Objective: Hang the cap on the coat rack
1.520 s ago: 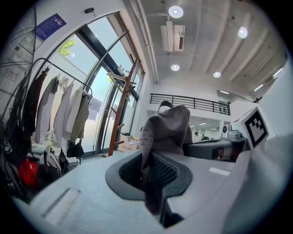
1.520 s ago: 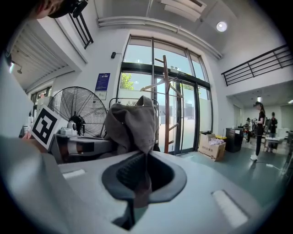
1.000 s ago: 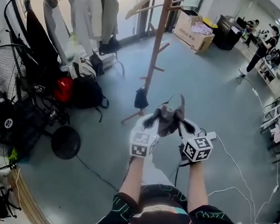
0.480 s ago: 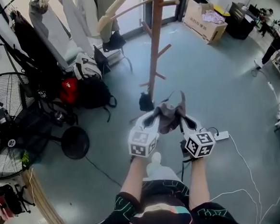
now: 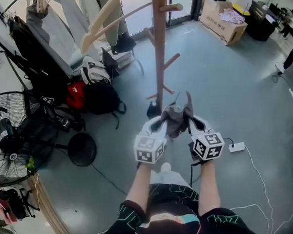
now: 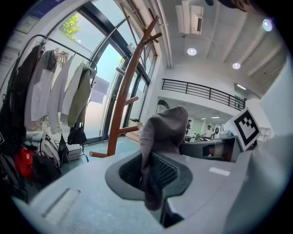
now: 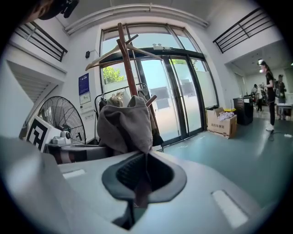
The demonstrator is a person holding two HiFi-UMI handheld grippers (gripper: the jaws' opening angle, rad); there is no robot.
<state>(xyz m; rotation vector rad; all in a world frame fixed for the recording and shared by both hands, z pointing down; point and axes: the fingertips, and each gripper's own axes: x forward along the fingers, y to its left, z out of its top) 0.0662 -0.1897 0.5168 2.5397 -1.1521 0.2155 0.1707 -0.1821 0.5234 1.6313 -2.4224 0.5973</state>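
Note:
A grey-brown cloth cap (image 5: 177, 119) hangs stretched between my two grippers at the middle of the head view. My left gripper (image 5: 159, 124) is shut on one edge of the cap (image 6: 158, 137), its cloth pinched between the pads. My right gripper (image 5: 188, 122) is shut on the other edge of the cap (image 7: 126, 125). The wooden coat rack (image 5: 159, 42) stands just beyond the cap, its pegs sticking out left and right. In the left gripper view the coat rack (image 6: 126, 91) rises at the left; in the right gripper view the rack's pole (image 7: 127, 64) stands behind the cap.
A clothes rail with coats (image 5: 44, 41) and bags (image 5: 91, 93) stands at the left, with a big floor fan (image 5: 11, 134) in front of it. A cardboard box (image 5: 223, 19) sits at the back right. A white power strip (image 5: 236, 147) and its cable lie on the floor at the right.
The coat rack has come closer and more upright in the head view as the person stepped toward it. Both grippers still hold the cap the same way.

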